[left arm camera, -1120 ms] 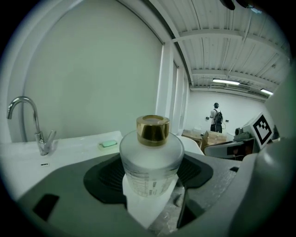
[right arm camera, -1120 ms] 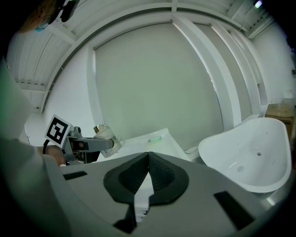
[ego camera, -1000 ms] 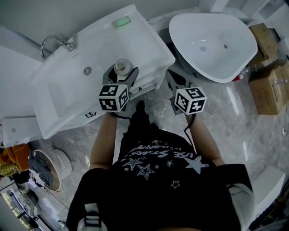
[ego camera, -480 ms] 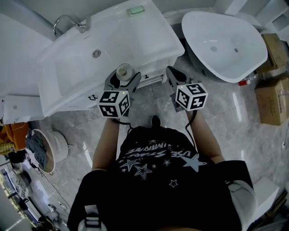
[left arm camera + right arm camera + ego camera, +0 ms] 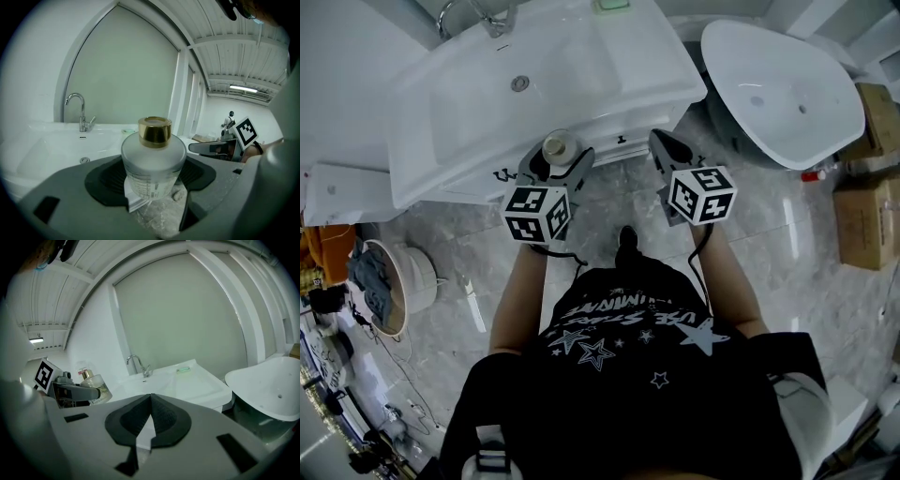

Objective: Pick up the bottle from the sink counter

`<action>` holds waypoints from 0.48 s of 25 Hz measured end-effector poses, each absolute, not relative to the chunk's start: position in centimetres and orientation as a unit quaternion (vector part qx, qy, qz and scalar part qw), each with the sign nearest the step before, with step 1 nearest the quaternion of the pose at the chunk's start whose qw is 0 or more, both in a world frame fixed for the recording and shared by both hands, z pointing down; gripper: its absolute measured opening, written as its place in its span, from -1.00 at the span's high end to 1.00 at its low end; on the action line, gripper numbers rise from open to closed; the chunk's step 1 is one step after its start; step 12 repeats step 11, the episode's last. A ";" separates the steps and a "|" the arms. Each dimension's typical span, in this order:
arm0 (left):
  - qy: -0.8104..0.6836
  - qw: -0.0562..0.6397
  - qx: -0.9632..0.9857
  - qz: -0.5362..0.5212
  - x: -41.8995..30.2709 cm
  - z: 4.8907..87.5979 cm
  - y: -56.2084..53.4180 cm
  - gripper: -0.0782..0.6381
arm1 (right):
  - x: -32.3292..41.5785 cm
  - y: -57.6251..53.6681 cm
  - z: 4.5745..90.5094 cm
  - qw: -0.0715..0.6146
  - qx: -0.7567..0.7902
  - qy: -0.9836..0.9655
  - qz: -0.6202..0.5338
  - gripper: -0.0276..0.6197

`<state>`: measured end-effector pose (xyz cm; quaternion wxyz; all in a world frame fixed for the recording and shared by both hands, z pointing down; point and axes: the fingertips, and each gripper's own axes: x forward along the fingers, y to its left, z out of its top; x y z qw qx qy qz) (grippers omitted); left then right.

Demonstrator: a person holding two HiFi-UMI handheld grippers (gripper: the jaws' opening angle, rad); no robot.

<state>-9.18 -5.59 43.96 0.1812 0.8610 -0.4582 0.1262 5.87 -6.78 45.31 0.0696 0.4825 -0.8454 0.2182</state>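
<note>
A round frosted-glass bottle (image 5: 152, 161) with a gold cap sits upright between the dark pads of my left gripper (image 5: 151, 180), which is shut on it. In the head view the bottle (image 5: 557, 147) and left gripper (image 5: 555, 161) hang in the air just in front of the white sink counter (image 5: 647, 94), off its surface. My right gripper (image 5: 669, 153) is level with it to the right, and its jaws meet with nothing between them. From the right gripper view the bottle (image 5: 95, 386) shows at the left, held in the other gripper.
The sink counter carries a basin with a chrome tap (image 5: 80, 108) and a green soap bar (image 5: 183, 369). A white freestanding tub (image 5: 778, 94) stands to the right. Cardboard boxes (image 5: 868, 216) sit at the far right, a small round bin (image 5: 394, 286) at the left on the marble floor.
Both grippers and the held bottle have drawn back from the counter towards the person. The sink has slid up and away in the head view.
</note>
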 end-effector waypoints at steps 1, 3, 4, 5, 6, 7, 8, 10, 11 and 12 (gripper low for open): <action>-0.458 0.183 0.860 0.128 -9.7 44.1 -5.1 -0.17 | 5.4 -6.3 45.2 0.071 0.483 -0.846 0.217 0.90; -0.459 0.185 0.859 0.130 -10.6 44.3 -4.0 -0.17 | 4.6 -5.3 44.8 0.073 0.483 -0.846 0.213 0.90; -0.459 0.186 0.859 0.130 -11.0 44.3 -3.5 -0.17 | 4.3 -4.8 44.6 0.074 0.484 -0.846 0.212 0.90; -0.458 0.187 0.859 0.130 -11.4 44.3 -2.9 -0.17 | 3.9 -4.2 44.4 0.075 0.484 -0.846 0.210 0.90; -0.458 0.188 0.859 0.130 -11.7 44.4 -2.4 -0.17 | 3.7 -3.6 44.3 0.076 0.485 -0.846 0.208 0.90; -0.457 0.189 0.859 0.131 -12.0 44.5 -1.8 -0.17 | 3.4 -3.0 44.2 0.077 0.486 -0.846 0.206 0.90; -0.457 0.190 0.859 0.131 -12.3 44.5 -1.2 -0.17 | 3.1 -2.3 44.1 0.078 0.486 -0.846 0.205 0.90; -0.456 0.190 0.860 0.131 -12.9 44.6 0.0 -0.17 | 2.5 -1.0 44.0 0.078 0.485 -0.847 0.203 0.90; -0.455 0.191 0.860 0.131 -13.2 44.6 0.5 -0.17 | 2.2 -0.4 44.0 0.079 0.484 -0.848 0.202 0.90; -0.455 0.191 0.860 0.131 -13.2 44.6 0.5 -0.17 | 2.2 -0.4 44.0 0.079 0.484 -0.848 0.202 0.90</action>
